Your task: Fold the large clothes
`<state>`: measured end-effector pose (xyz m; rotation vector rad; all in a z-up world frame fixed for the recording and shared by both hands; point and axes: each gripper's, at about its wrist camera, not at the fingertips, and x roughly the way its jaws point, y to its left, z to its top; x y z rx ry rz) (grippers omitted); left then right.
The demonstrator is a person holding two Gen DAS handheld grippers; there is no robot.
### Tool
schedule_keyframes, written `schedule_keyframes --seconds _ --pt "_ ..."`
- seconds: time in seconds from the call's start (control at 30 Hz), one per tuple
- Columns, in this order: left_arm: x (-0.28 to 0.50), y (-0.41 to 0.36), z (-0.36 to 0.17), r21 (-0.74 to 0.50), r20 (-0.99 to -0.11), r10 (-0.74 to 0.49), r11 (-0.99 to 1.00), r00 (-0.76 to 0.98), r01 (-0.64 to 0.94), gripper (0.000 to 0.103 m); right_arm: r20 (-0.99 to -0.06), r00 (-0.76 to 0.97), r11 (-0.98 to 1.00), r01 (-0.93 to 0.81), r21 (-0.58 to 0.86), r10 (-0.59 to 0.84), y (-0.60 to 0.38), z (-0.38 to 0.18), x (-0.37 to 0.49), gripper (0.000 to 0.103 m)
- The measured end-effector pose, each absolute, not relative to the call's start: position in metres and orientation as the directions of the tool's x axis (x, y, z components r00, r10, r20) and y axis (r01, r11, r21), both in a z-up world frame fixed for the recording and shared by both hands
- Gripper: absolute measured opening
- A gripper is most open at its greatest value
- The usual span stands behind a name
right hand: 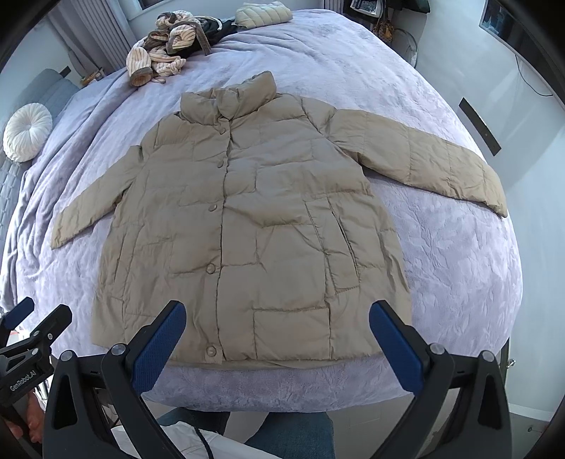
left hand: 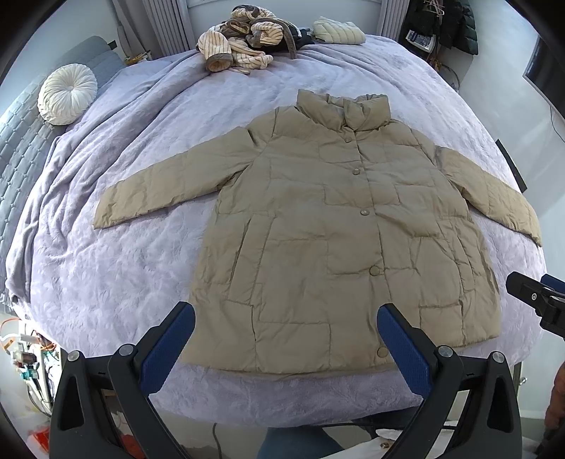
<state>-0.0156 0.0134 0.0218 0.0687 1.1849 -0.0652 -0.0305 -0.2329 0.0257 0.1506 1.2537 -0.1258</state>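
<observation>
A beige quilted puffer coat (left hand: 317, 226) lies flat and face up on the lilac bed cover (left hand: 116, 268), buttoned, both sleeves spread out, hem toward me. It also shows in the right wrist view (right hand: 254, 219). My left gripper (left hand: 286, 317) is open and empty, held above the coat's hem. My right gripper (right hand: 277, 316) is open and empty, also above the hem, further right. The right gripper's tip shows at the right edge of the left wrist view (left hand: 536, 296), and the left gripper shows at the left edge of the right wrist view (right hand: 31, 332).
A heap of striped cream and brown clothes (left hand: 240, 46) and a folded pale quilted garment (left hand: 339, 31) lie at the far end of the bed. A round white cushion (left hand: 67, 93) sits far left. The bed's near edge (left hand: 282, 399) is just below the hem.
</observation>
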Motion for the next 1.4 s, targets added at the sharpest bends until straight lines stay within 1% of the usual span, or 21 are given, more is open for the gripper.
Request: schedule_keyframes --seconds 1.4 --pt "-0.0168 0.0148 0.0234 0.017 -0.926 -0.011 0.997 0.376 0.07 0.103 -0.952 0.307 0.983 0.179 0.045 -0.012 -0.234 0.0249 -0.0325 0.103"
